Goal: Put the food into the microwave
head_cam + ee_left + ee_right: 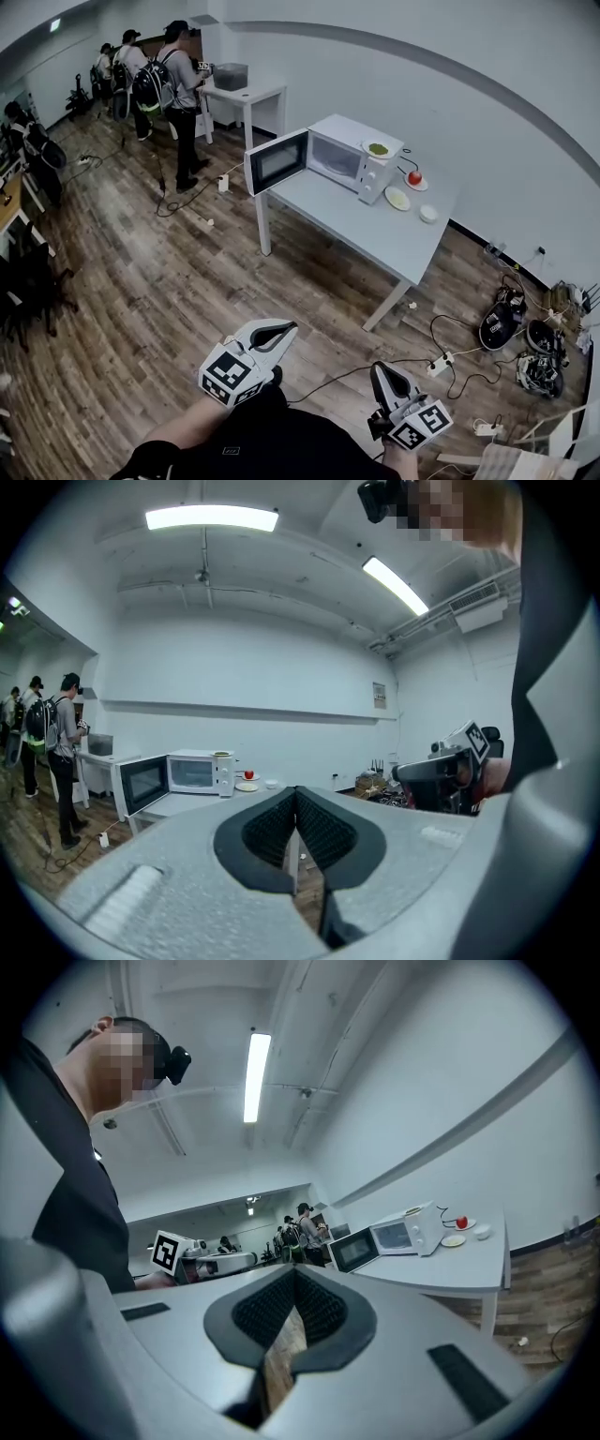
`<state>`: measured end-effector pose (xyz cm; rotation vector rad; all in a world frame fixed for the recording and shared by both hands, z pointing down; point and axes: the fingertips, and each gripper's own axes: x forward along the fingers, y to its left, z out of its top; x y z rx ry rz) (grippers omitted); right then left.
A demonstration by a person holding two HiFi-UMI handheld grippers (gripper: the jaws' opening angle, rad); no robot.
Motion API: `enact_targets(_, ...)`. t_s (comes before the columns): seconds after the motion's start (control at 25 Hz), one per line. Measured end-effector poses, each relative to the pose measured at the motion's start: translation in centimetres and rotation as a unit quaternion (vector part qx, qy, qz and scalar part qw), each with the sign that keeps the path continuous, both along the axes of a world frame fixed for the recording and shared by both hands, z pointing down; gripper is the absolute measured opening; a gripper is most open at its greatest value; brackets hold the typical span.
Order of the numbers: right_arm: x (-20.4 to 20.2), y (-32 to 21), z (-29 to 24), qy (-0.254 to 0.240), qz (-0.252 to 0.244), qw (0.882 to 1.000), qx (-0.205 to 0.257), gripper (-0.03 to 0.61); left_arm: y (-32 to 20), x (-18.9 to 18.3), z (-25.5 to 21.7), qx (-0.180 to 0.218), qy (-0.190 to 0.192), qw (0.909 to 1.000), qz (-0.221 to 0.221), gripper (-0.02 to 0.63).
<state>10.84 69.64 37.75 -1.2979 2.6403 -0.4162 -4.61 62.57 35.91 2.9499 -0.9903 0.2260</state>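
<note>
A white microwave [342,155] stands on a white table [375,234] far ahead, its door [277,161] swung open to the left. On top of it sits a plate of green food [378,149]. To its right lie a red fruit on a plate [414,177], a pale plate [397,198] and a small white bowl [428,214]. My left gripper [272,333] and right gripper [384,375] hang low near my body, well short of the table. Both are shut and hold nothing. The microwave [192,772] shows small in the left gripper view and likewise the microwave [394,1237] in the right gripper view.
Wooden floor lies between me and the table. Cables and a power strip [439,364] run across the floor at right, beside helmets and gear [525,342]. Several people [173,84] stand at the back left by a second white table [246,96].
</note>
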Motion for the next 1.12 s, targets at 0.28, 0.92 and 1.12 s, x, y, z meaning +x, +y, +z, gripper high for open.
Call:
enact_targets(0.28, 1.6, -4.7, 1.4, -0.009, 0.001, 1.000, -0.028, 0.009, -4.9, 1.2, 0.3, -0.004, 0.006, 0.9999, -0.011, 0.008)
enact_targets(0.92, 2.7, -24.7, -0.3, 0.009, 0.023, 0.999, -0.034, 0.009, -26.2, 2.1, -1.1, 0.013, 0.021, 0.9997, 0.003, 0.008)
enact_targets(1.12, 0.9, -30.7, -1.2, 0.000, 0.009, 0.999, -0.036, 0.009, -31.8, 1.1, -1.3, 0.009, 0.028, 0.9995, 0.008, 0.008)
